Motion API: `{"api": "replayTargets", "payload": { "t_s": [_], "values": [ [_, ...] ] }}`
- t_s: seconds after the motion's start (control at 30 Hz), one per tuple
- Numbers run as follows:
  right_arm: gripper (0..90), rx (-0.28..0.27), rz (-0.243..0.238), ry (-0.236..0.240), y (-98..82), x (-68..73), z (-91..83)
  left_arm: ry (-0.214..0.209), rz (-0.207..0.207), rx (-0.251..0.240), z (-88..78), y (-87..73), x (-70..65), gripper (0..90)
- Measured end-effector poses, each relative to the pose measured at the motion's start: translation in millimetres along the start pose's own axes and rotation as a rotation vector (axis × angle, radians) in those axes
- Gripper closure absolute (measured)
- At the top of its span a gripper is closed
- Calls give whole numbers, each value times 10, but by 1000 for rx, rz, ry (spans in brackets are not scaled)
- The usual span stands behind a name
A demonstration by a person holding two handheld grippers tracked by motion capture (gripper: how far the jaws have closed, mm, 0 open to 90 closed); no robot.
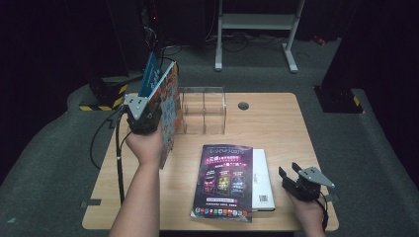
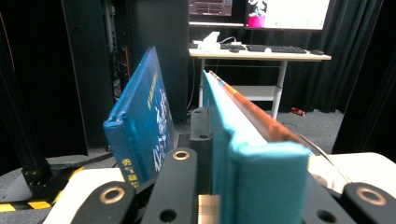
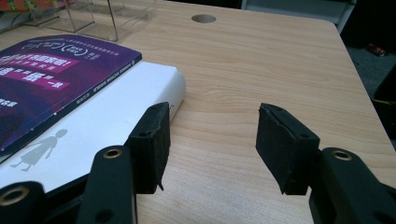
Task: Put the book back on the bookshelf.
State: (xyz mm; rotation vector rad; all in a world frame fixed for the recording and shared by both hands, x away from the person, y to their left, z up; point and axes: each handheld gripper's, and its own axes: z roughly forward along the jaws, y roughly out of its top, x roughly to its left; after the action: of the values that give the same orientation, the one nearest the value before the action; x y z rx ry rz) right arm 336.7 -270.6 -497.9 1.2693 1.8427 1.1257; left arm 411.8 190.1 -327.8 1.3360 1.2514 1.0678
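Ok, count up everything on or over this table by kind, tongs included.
Books: 4 (blue book, colourful book, purple book, white book)
Clear rack: 1
Tongs: 2 (left tongs, right tongs)
Total: 7

Matt wood table (image 1: pixel 276 128), glossy paper magazine (image 1: pixel 225 180), prob. acrylic rack (image 1: pixel 204 110).
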Motion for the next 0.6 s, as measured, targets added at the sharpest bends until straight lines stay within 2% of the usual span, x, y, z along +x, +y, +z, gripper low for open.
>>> {"api": "replayTargets", "payload": {
  "t_s": [0.2, 0.33, 0.6],
  "values": [
    [450, 3, -4, 1, -5, 7, 4, 3, 2, 3, 53, -64, -17, 812],
    [450, 1, -5, 2, -4, 13, 3, 4, -14, 1, 69, -117, -8, 811],
    [450, 1, -8, 8, -6, 25, 7, -8, -7, 24, -13, -152, -3, 806]
  ]
}}
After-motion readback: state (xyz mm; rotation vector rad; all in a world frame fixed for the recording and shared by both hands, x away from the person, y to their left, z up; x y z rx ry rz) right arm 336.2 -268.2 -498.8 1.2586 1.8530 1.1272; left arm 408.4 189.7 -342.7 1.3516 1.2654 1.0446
